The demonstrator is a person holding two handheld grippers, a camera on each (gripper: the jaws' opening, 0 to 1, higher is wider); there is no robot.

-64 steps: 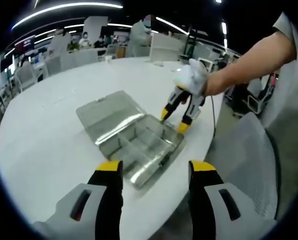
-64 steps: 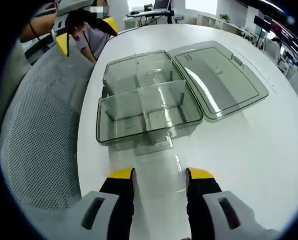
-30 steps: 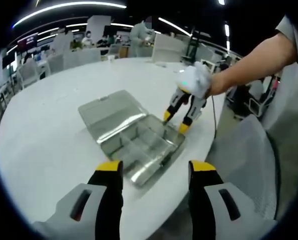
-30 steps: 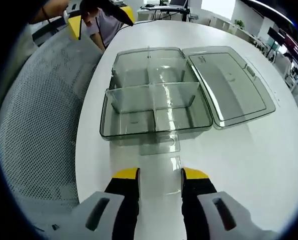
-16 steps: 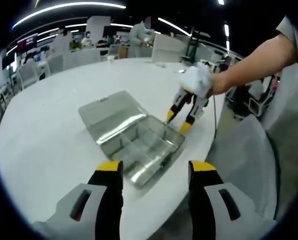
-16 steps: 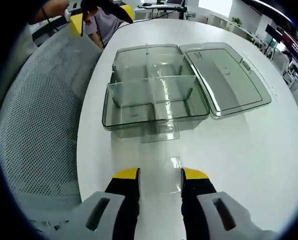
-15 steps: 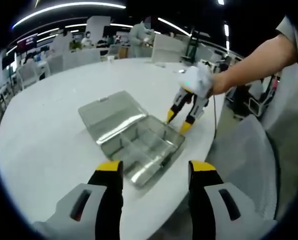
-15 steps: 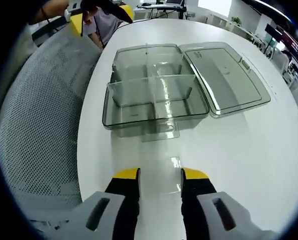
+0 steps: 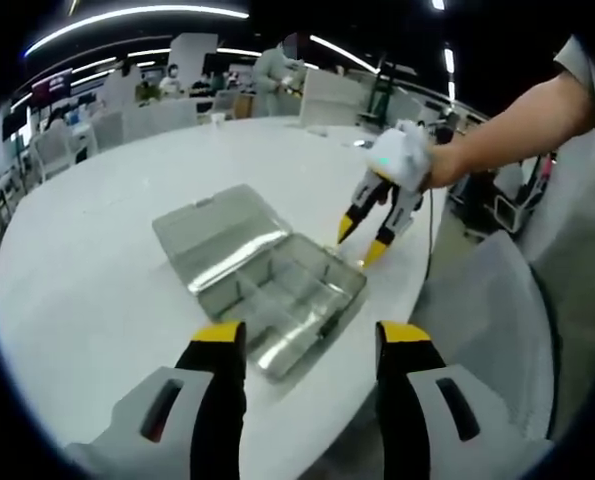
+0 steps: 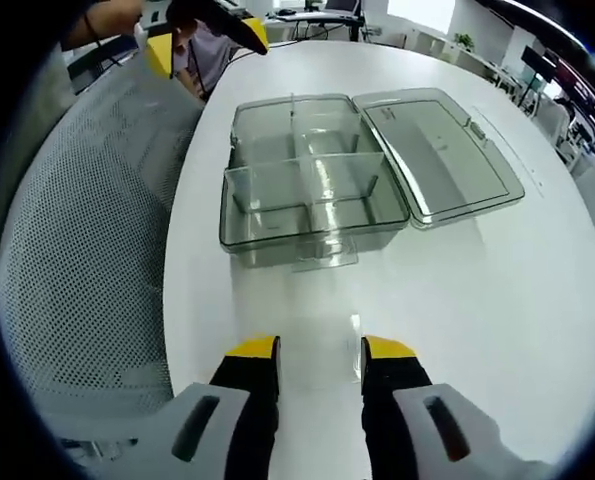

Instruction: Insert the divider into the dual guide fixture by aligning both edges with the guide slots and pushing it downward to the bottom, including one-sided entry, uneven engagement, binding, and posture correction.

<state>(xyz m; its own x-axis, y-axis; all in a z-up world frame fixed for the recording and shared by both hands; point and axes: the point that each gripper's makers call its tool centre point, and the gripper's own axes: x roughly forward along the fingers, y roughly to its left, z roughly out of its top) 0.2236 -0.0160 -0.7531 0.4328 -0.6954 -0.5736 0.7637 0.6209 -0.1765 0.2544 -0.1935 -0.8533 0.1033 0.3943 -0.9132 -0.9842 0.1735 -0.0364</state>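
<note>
1. From both my claws' views, no text, label, brand or number is legible.
2. The clear box [image 10: 312,185] on the tabletop [image 10: 457,300] carries no readable marking.

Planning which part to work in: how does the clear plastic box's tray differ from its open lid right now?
The clear divided tray is deep, with upright partition walls splitting it into compartments; the clear flat lid is shallow and undivided. The tray sits nearer the table edge beside the mesh chair, the lid lies folded out on its far side. Both are transparent, joined along one edge, and rest on the white table.
</note>
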